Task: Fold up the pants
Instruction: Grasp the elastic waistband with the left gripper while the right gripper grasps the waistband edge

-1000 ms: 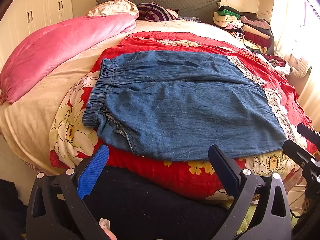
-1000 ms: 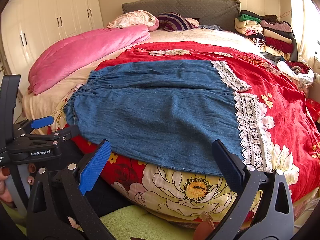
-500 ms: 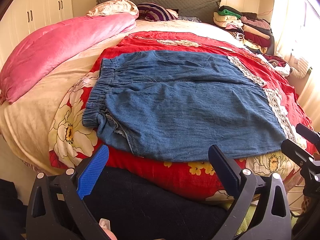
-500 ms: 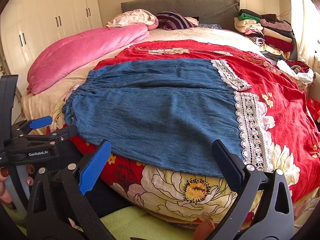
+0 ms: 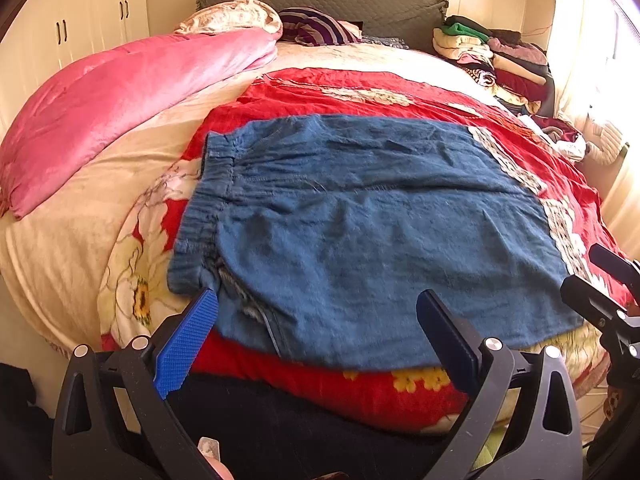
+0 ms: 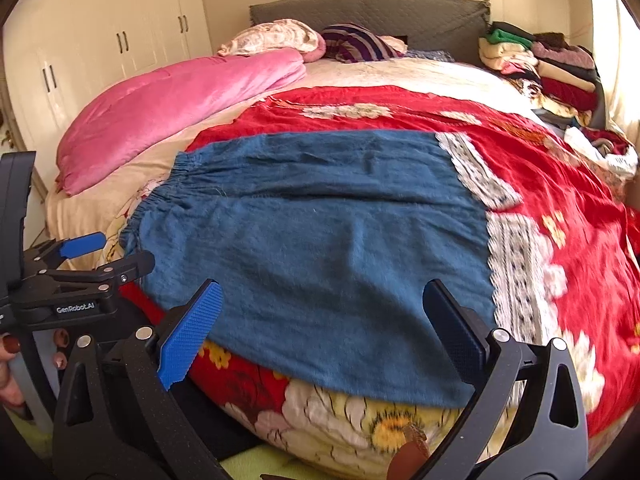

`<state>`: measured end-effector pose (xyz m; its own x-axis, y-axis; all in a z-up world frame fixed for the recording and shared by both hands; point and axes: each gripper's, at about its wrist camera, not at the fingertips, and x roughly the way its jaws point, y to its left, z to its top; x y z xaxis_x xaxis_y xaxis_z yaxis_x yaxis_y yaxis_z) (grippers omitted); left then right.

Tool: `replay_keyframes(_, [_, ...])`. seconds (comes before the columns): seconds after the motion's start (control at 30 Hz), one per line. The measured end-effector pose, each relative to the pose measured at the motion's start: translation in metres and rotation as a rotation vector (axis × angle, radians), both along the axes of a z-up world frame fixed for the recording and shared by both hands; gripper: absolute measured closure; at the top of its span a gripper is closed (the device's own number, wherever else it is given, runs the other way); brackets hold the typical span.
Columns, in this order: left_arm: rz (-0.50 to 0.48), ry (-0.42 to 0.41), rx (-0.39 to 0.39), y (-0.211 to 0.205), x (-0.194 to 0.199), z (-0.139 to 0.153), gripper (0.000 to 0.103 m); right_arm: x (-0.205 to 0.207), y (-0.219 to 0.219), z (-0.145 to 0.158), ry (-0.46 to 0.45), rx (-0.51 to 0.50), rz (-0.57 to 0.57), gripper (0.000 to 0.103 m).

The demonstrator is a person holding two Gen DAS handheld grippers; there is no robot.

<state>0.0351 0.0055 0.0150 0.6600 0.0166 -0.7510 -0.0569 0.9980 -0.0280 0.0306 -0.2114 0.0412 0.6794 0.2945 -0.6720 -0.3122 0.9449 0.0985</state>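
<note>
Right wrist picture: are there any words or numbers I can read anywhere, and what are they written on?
"GenRobot.AI": white letters on the black body of the left gripper, seen at the left edge of the right wrist view.
No other words, numbers or signs show, neither on the blue denim pants with white lace hems, nor on the red floral blanket, nor on the cream wardrobe doors.

The blue denim pants (image 5: pixel 360 216) lie spread flat on the red floral bedspread (image 5: pixel 360 84), waistband toward the bed's left edge, lace-trimmed hems toward its right edge. The left tool (image 5: pixel 316 328) hovers wide open over the near edge, gripping nothing.
</note>
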Motion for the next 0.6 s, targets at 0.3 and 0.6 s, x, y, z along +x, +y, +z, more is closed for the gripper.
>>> replay_keyframes(0.3, [0.055,0.007,-0.014,0.038,0.049,0.005,0.004,0.05,0.028,0.01,-0.031,-0.027,0.055,0.008])
replay_keyframes(0.6, [0.127,0.014,0.001,0.088,0.099,0.014,0.004,0.124,0.04,0.021,-0.038,-0.026,0.076,0.008])
